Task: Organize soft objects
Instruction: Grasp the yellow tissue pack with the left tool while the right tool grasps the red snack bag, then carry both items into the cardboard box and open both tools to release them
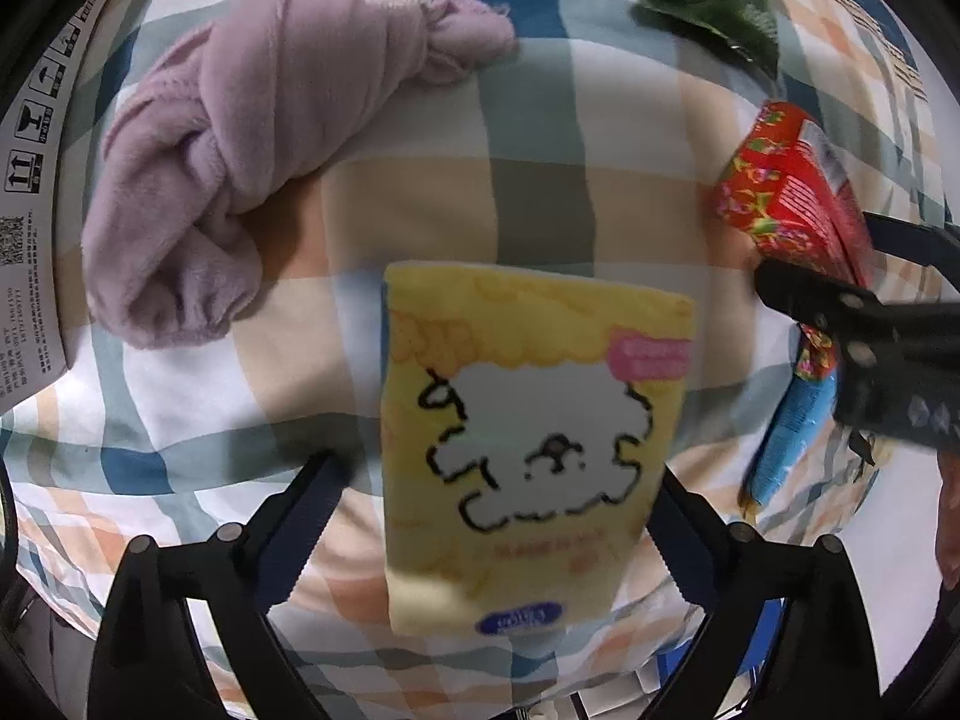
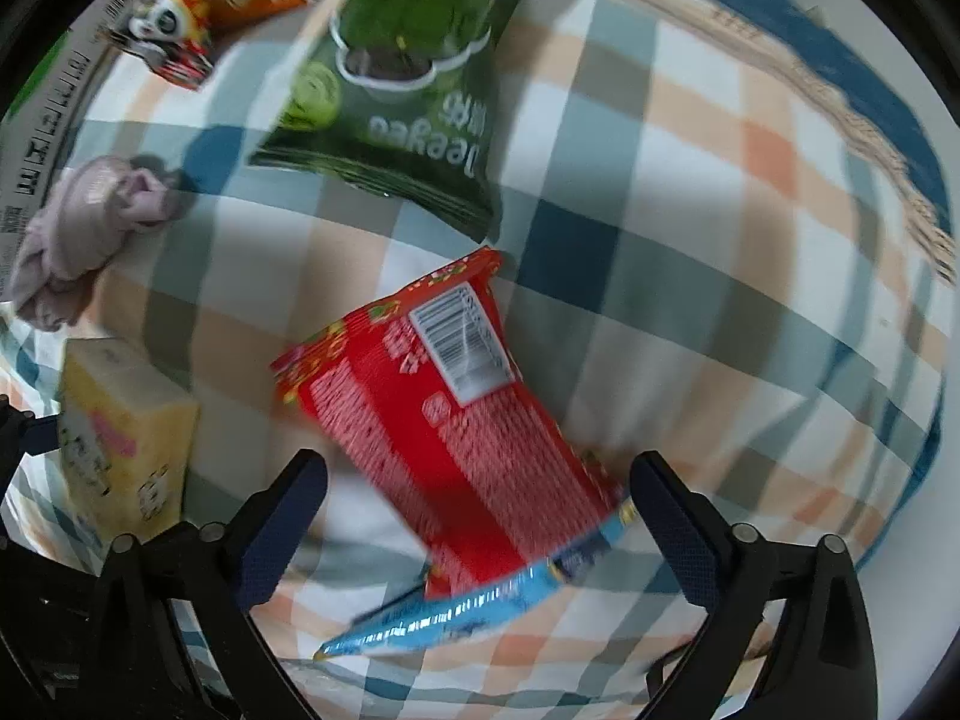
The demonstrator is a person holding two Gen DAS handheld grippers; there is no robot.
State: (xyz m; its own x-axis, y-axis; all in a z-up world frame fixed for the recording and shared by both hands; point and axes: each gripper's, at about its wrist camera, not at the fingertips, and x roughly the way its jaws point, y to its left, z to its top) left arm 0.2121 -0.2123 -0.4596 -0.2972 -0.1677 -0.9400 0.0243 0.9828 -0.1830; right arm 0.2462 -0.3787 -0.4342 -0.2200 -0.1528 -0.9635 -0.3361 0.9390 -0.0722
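Observation:
A yellow tissue pack (image 1: 528, 444) with a white dog drawing lies on the checked cloth (image 1: 420, 216), between the open fingers of my left gripper (image 1: 498, 510). A knotted lilac fleece cloth (image 1: 240, 168) lies to its far left. A red snack packet (image 2: 456, 420) lies between the open fingers of my right gripper (image 2: 480, 516), its near end over a blue packet (image 2: 468, 606). The right gripper also shows in the left wrist view (image 1: 864, 324) beside the red packet (image 1: 786, 180). The tissue pack (image 2: 120, 438) and lilac cloth (image 2: 84, 228) show at the left of the right wrist view.
A green snack bag (image 2: 408, 84) lies beyond the red packet, and an orange panda packet (image 2: 222, 6) is at the far left. A white cardboard box (image 1: 30, 180) with printed symbols borders the cloth on the left. The cloth's edge runs at the right (image 2: 888, 168).

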